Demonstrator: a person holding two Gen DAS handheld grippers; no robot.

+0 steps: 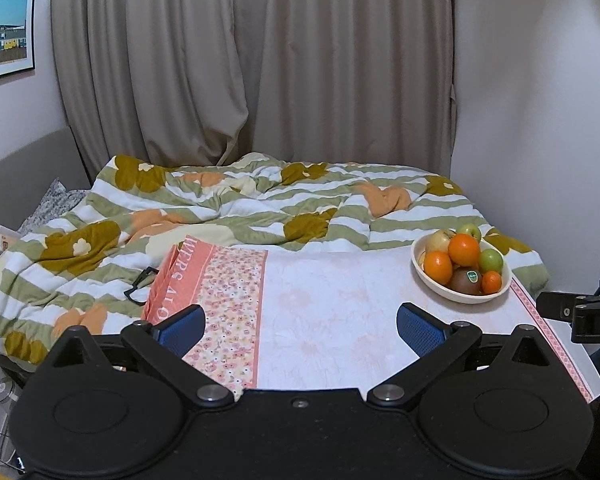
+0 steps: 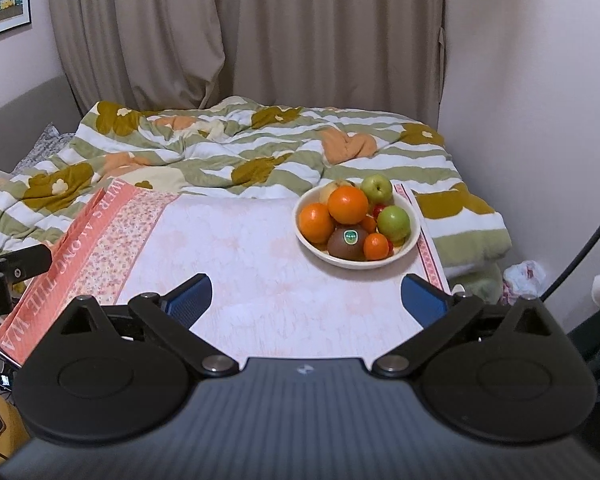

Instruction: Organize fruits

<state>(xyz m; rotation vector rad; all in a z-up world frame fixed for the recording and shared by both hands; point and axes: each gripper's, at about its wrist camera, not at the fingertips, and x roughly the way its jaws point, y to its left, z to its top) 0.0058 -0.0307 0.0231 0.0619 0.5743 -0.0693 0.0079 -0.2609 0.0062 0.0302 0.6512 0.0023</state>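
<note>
Both grippers hover low over the near edge of the pale pink floral-print tablecloth point(image 2: 260, 256), neither touching anything. Left gripper point(image 1: 300, 326): blue-padded fingers spread wide, nothing between them. Right gripper point(image 2: 306, 298): same, jaws wide apart and empty.

View differences. Right wrist view looks down into the shallow cream ceramic bowl point(image 2: 410, 240), which sits near the far right corner of the cloth, so most of the fruit can be told apart. Left wrist view sees the same bowl point(image 1: 460, 298) from the side and further off at far right; the pile reads as a mound. Left view alone shows a black strap or loop point(image 1: 140, 280) lying on the green-and-white striped flowered quilt point(image 1: 228, 216) just beside the cloth's coral lettered border. Right view alone shows a crumpled plastic bag point(image 2: 524, 276) on the floor at right.

Fruit, right view: one large orange point(image 2: 348, 204) on top of the heap, a second orange point(image 2: 316, 222) to its left, a small mandarin point(image 2: 376, 246) at front, a brown kiwi with a green sticker point(image 2: 346, 244) at front centre, two green apples point(image 2: 394, 222) on the right side, one behind the other. All fruit is inside the bowl, heaped and touching.

Hard to make out: a pale yellowish fruit behind the top orange is mostly hidden; small red items between the apples are too covered to identify. Border lettering is cut off in both views. Each gripper appears only as a black edge fragment in the other's view
</note>
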